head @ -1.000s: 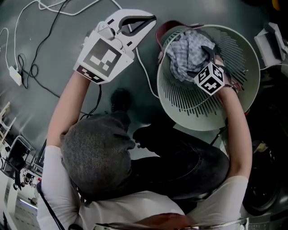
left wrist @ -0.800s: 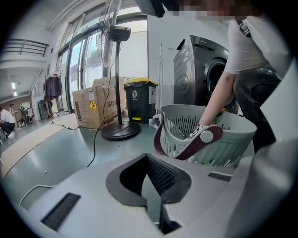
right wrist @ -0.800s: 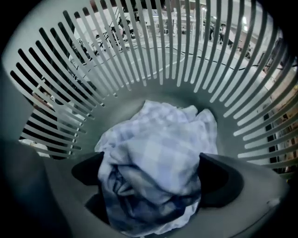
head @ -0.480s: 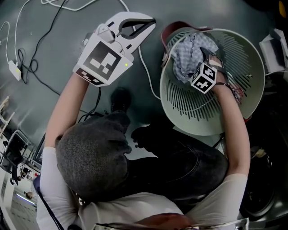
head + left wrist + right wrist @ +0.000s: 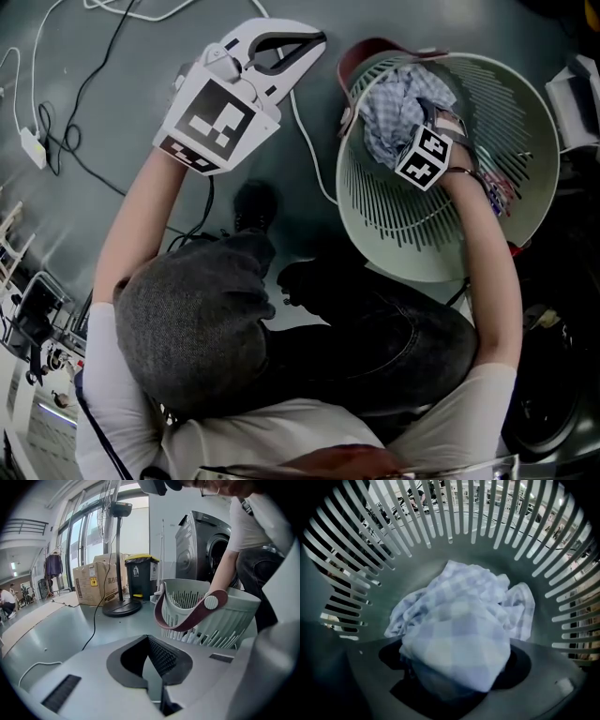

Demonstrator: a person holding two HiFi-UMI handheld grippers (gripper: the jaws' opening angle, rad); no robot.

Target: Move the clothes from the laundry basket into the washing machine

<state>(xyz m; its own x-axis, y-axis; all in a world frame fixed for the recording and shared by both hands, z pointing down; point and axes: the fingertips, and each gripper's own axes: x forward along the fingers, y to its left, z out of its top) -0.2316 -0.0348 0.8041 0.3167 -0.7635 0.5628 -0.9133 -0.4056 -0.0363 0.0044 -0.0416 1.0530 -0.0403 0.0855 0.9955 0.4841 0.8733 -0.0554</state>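
Sinking into the laundry basket (image 5: 506, 178), the right gripper (image 5: 454, 677) is closing its still-wide jaws around the checked cloth (image 5: 459, 620), probably needing a firm pinch before lifting, while the left gripper (image 5: 302, 45) is waiting clenched and empty.

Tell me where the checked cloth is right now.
In the head view, the checked cloth lies bunched inside the laundry basket at upper right, on the side nearest its reddish handle.

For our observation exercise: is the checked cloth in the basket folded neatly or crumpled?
Crumpled: the checked cloth lies bunched in loose, uneven folds inside the laundry basket.
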